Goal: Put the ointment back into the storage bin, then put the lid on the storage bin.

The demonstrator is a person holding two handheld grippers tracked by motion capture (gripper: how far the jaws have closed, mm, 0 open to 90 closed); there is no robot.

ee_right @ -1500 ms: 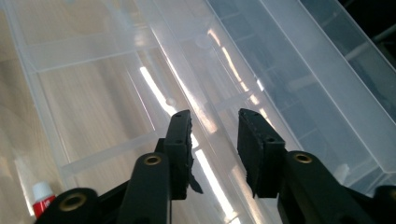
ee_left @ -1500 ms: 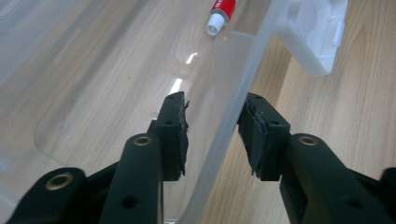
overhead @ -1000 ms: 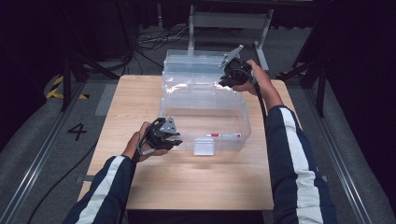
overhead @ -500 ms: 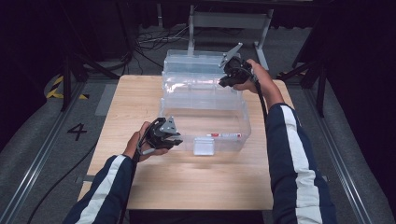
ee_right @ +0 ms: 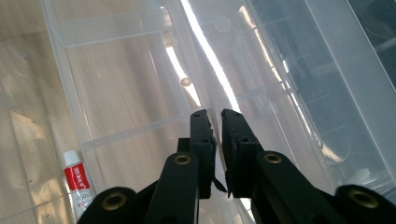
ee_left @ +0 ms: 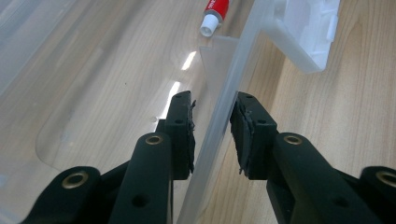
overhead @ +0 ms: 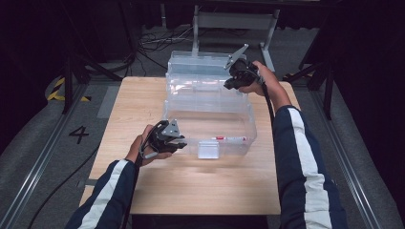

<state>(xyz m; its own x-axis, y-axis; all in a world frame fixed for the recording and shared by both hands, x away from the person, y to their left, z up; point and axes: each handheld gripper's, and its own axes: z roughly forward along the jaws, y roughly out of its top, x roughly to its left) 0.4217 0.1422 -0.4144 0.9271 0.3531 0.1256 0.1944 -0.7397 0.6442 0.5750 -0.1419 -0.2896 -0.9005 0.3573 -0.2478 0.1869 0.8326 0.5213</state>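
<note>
A white numeral "4" (overhead: 79,134) is marked on the grey floor left of the table. The red label on the small tube (ee_right: 78,182) carries print too small to read.

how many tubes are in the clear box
1: a red and white tube lies flat on the bottom of the clear box, close to its near wall. Glare on the plastic could hide another small thing farther back.

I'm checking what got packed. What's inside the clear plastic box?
Inside the clear plastic box, a small red-and-white tube lies on the bottom near the front wall. Nothing else shows through the walls, though glare blurs the far end under the raised lid.
</note>
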